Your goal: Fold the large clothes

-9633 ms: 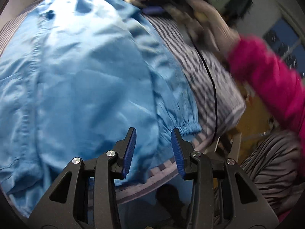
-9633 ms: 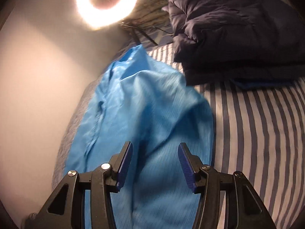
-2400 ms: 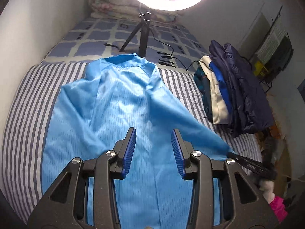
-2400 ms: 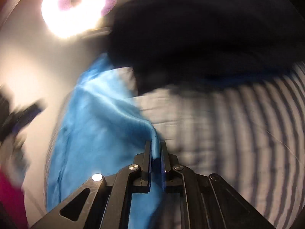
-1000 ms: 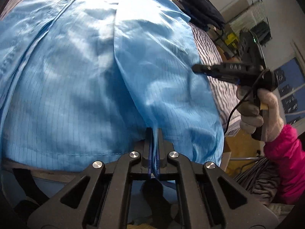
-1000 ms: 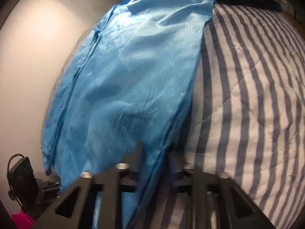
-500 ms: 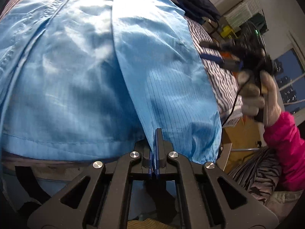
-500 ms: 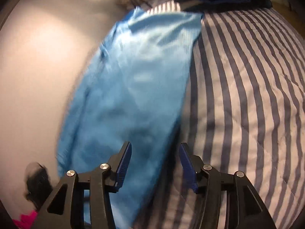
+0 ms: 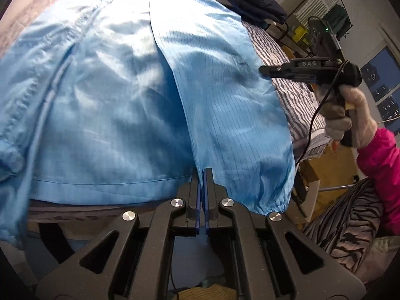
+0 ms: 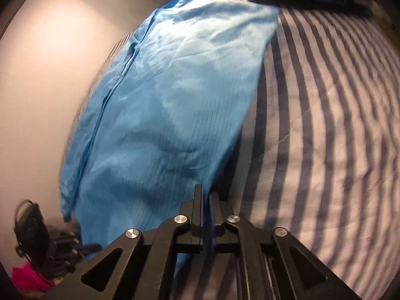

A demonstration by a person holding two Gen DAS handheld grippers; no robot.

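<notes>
A large blue garment (image 9: 112, 95) lies spread on the striped bed (image 10: 325, 125), its right side folded over along a straight crease. My left gripper (image 9: 202, 172) is shut on the bottom end of that crease at the hem. In the right wrist view the right gripper (image 10: 206, 196) has its jaws closing, nearly together, with the blue garment's (image 10: 175, 87) right edge pinched between them. From the left wrist view I see the right gripper (image 9: 262, 71) side-on at that edge, held by a gloved hand (image 9: 347, 110) in a pink sleeve.
A pile of dark jackets (image 9: 250, 0) sits at the far end of the bed. A pale wall (image 10: 50, 75) runs along the garment's left side. The bed's right edge drops to a wooden floor (image 9: 332, 170) beside striped trousers (image 9: 350, 215).
The right gripper's jaws stood wide open half a second ago and have now come together on the garment's right edge. The left gripper has kept its grip at the hem.
</notes>
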